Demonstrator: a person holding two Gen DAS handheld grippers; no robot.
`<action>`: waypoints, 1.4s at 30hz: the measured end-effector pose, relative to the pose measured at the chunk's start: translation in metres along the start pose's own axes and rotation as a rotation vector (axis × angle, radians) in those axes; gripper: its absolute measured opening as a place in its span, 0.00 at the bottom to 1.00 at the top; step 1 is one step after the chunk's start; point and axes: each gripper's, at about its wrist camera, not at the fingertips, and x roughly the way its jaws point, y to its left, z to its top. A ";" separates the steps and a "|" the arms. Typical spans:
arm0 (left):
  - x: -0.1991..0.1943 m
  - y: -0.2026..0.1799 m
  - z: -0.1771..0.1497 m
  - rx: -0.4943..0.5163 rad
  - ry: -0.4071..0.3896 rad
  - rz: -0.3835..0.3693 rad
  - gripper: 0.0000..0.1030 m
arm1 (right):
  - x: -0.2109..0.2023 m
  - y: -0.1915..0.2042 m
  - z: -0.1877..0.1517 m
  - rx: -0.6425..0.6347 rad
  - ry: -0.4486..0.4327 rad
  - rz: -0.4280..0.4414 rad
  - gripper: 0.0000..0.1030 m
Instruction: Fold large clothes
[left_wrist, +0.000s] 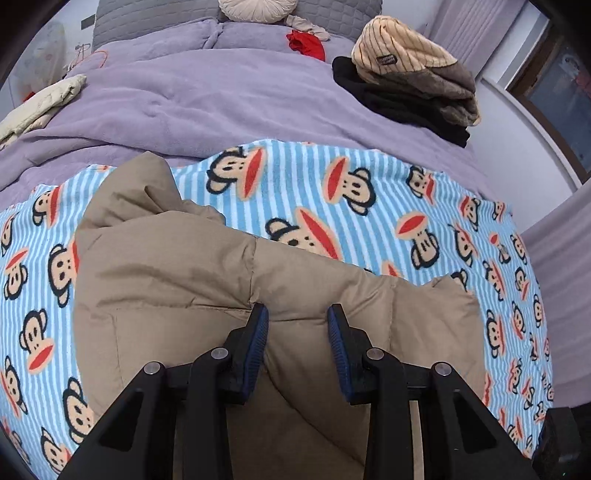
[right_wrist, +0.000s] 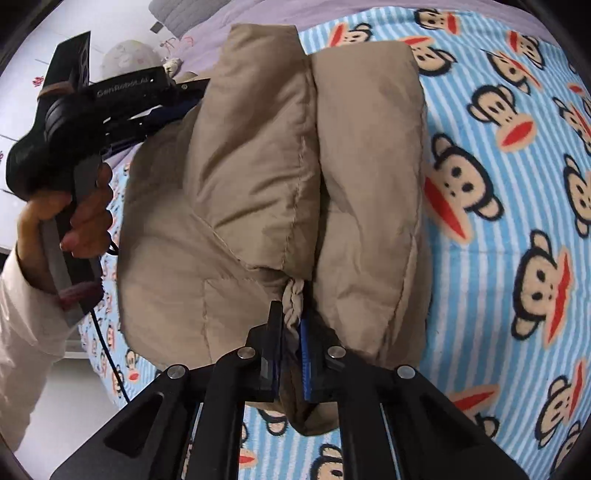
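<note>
Left wrist view: the left gripper (left_wrist: 297, 314) holds its fingers (left_wrist: 258, 332) partly spread, a fold of the tan padded jacket (left_wrist: 177, 280) bulging between them; whether the pads press it cannot be told. The jacket lies on a striped monkey-print blanket (left_wrist: 314, 192) over a lilac bed (left_wrist: 207, 92), with a stack of folded clothes (left_wrist: 410, 88) at 2 o'clock. Right wrist view: the right gripper (right_wrist: 290, 314) pinches the jacket's puckered seam, fingers nearly together. A hand (right_wrist: 81, 214) at 9 o'clock grips the left gripper's handle.
</note>
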 end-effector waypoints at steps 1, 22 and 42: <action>0.006 -0.005 0.000 0.014 0.004 0.020 0.35 | 0.002 -0.006 -0.008 0.019 -0.004 -0.006 0.07; -0.115 0.047 -0.147 0.005 -0.077 0.136 0.55 | -0.016 -0.107 -0.076 0.198 -0.082 0.072 0.05; -0.102 0.068 -0.179 -0.098 0.010 0.176 0.59 | -0.080 -0.086 -0.120 0.127 -0.082 -0.082 0.09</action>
